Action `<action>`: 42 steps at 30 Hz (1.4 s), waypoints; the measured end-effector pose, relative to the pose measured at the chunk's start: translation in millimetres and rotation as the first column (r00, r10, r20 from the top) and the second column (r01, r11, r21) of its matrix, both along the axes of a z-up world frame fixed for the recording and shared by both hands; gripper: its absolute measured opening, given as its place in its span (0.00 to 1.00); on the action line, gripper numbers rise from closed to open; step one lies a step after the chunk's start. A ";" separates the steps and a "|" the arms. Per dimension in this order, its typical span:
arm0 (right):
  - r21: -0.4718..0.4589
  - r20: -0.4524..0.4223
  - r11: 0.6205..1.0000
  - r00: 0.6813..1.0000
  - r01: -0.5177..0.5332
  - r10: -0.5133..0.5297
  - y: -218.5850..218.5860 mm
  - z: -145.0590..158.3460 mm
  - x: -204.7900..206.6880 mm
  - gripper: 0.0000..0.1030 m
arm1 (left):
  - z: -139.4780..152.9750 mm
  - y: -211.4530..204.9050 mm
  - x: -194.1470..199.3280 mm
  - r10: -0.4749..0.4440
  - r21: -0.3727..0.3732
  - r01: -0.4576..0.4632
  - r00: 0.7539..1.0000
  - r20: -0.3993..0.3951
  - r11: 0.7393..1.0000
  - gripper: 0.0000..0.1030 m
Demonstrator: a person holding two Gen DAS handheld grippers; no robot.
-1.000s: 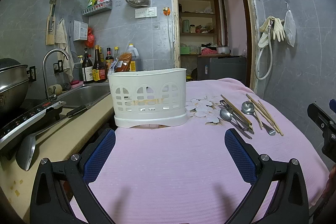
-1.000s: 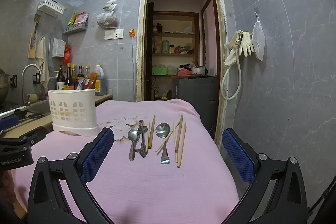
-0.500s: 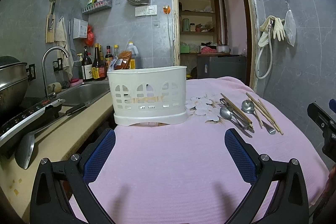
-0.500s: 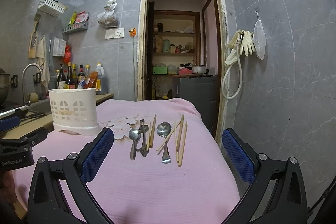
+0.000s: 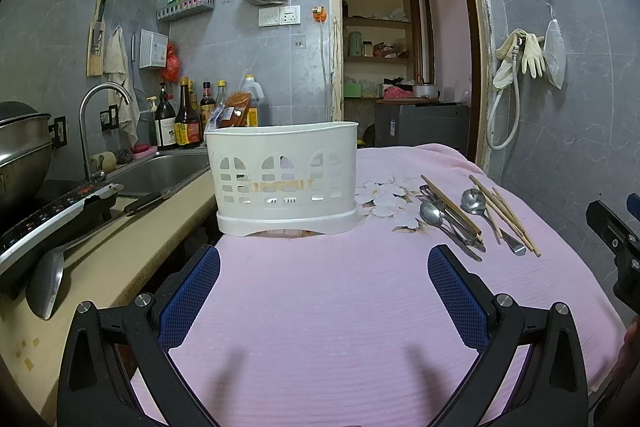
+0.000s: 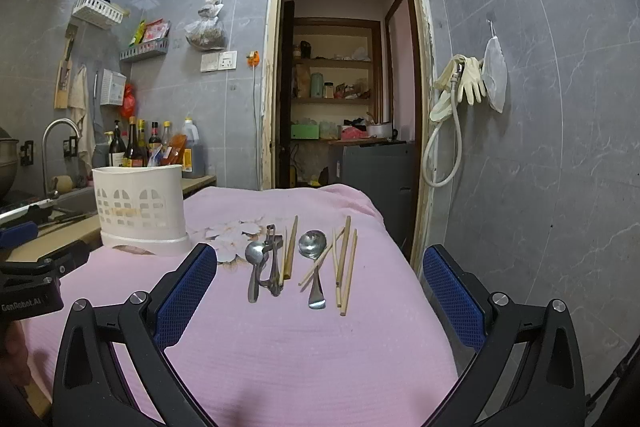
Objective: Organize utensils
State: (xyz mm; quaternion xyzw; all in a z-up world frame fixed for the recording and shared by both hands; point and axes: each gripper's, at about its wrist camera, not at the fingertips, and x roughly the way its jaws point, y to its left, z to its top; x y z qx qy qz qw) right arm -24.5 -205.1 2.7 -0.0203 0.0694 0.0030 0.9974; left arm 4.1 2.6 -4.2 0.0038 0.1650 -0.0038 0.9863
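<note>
Pink cloth [image 6: 304, 347] carries the whole job: spoons [image 6: 312, 247] and chopsticks [image 6: 346, 259] lie loose at twelve o'clock from the right gripper [image 6: 320, 281], the white caddy [image 5: 282, 175] at twelve o'clock from the left gripper [image 5: 324, 277]. Both grippers are spread wide, holding nothing. Judging by this, sorting has not begun; next comes a pinch on one utensil.

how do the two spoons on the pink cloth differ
The left spoon lies in the cluster with other metal utensils, touching them; the right spoon lies among the wooden chopsticks, one crossing its handle. The right spoon's bowl looks larger and rounder than the left spoon's. Its handle flares to a wide end; the left spoon's stays slim. Both are shiny metal, lying flat on the pink cloth, bowls pointing away from the camera.
</note>
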 end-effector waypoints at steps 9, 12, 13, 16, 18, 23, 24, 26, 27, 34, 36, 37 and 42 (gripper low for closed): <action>0.003 -0.004 1.000 1.000 -0.001 0.001 4.0 -5.3 3.6 1.00 | -0.5 1.0 -0.1 0.001 0.000 -0.001 1.000 0.000 1.000 0.99; 0.004 -0.004 1.000 1.000 0.000 0.000 3.9 -5.2 3.3 1.00 | -0.4 1.0 0.0 0.001 0.000 -0.001 1.000 -0.001 1.000 0.99; 0.004 -0.005 1.000 1.000 -0.001 0.001 3.9 -5.1 3.4 1.00 | -0.9 1.7 0.1 0.001 0.000 -0.001 1.000 -0.002 1.000 0.99; 0.003 -0.005 1.000 1.000 -0.001 0.001 2.8 -3.7 3.4 1.00 | -1.8 2.4 0.0 0.002 0.001 -0.002 1.000 -0.002 1.000 0.99; 0.004 -0.006 1.000 1.000 -0.001 0.001 3.2 -4.3 3.4 1.00 | -1.5 2.3 0.1 0.002 0.000 -0.002 1.000 -0.002 1.000 0.99; 0.005 -0.009 1.000 1.000 -0.001 0.001 3.8 -4.8 3.6 1.00 | -2.6 3.1 0.4 0.004 0.000 -0.004 1.000 -0.004 1.000 0.99; 0.006 -0.010 1.000 1.000 -0.001 0.001 3.6 -6.0 3.2 1.00 | -2.7 3.3 0.3 0.004 0.001 -0.004 1.000 -0.004 1.000 0.99; 0.004 -0.007 1.000 1.000 0.000 0.000 3.4 -5.7 3.2 1.00 | -3.3 4.0 0.5 0.004 0.001 -0.004 1.000 -0.005 1.000 0.99; 0.003 -0.007 1.000 1.000 0.000 0.000 3.9 -6.2 3.2 1.00 | -3.6 4.5 0.3 0.004 0.002 -0.004 1.000 -0.005 1.000 0.99; 0.006 -0.008 1.000 1.000 0.000 0.000 4.6 -7.6 2.8 1.00 | -4.4 5.6 0.2 0.003 0.001 -0.003 1.000 -0.005 1.000 0.99; 0.006 -0.009 1.000 1.000 0.000 0.000 4.5 -7.4 3.0 1.00 | -4.3 5.2 0.4 0.004 0.001 -0.004 1.000 -0.006 1.000 0.99; 0.006 -0.009 1.000 1.000 -0.001 0.001 3.4 -6.2 3.4 1.00 | -3.9 4.6 0.6 0.004 0.001 -0.004 1.000 -0.006 1.000 0.99; 0.008 -0.012 1.000 1.000 -0.001 0.001 5.4 -8.5 4.4 1.00 | -3.8 4.3 0.7 0.005 0.002 -0.005 1.000 -0.006 1.000 0.99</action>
